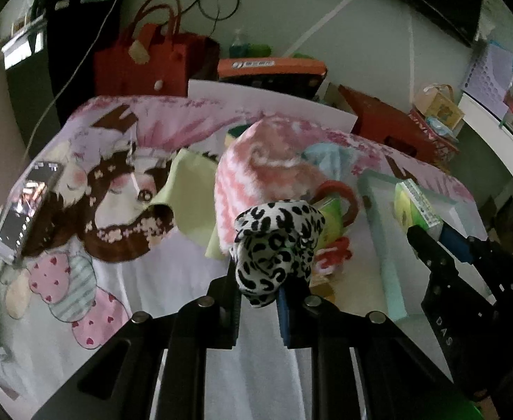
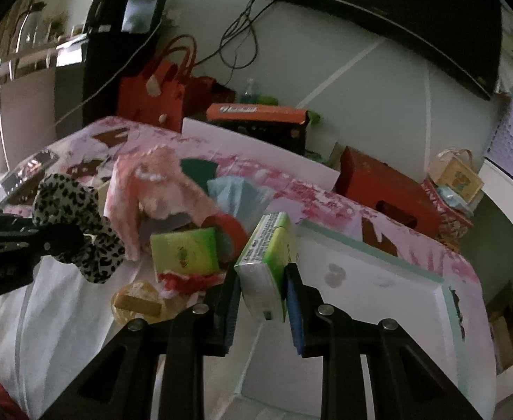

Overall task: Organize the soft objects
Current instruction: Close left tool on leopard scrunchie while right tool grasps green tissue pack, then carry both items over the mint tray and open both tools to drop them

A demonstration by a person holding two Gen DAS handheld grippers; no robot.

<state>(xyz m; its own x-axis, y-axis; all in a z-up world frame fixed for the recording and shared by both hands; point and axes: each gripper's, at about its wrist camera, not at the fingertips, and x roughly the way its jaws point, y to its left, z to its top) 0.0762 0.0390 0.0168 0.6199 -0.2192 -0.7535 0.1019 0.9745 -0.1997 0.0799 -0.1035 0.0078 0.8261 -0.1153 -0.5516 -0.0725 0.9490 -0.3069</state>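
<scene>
Left wrist view: left claw (image 1: 259, 301) closed on a leopard-print scrunchie (image 1: 277, 241), held up just in front of the pink towel (image 1: 256, 168) on the desk (image 1: 172, 280).

Right wrist view: right claw (image 2: 261, 301) clamped on a green tissue pack (image 2: 266, 262), right of the same towel (image 2: 155, 189), beside a white tray (image 2: 378, 280).

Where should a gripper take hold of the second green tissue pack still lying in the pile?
Grip the green tissue pack across its top and bottom edges, coming from above. It lies with its broad face up, tilted, with the red fabric crowding its lower edge and the red ring at its right.
</scene>
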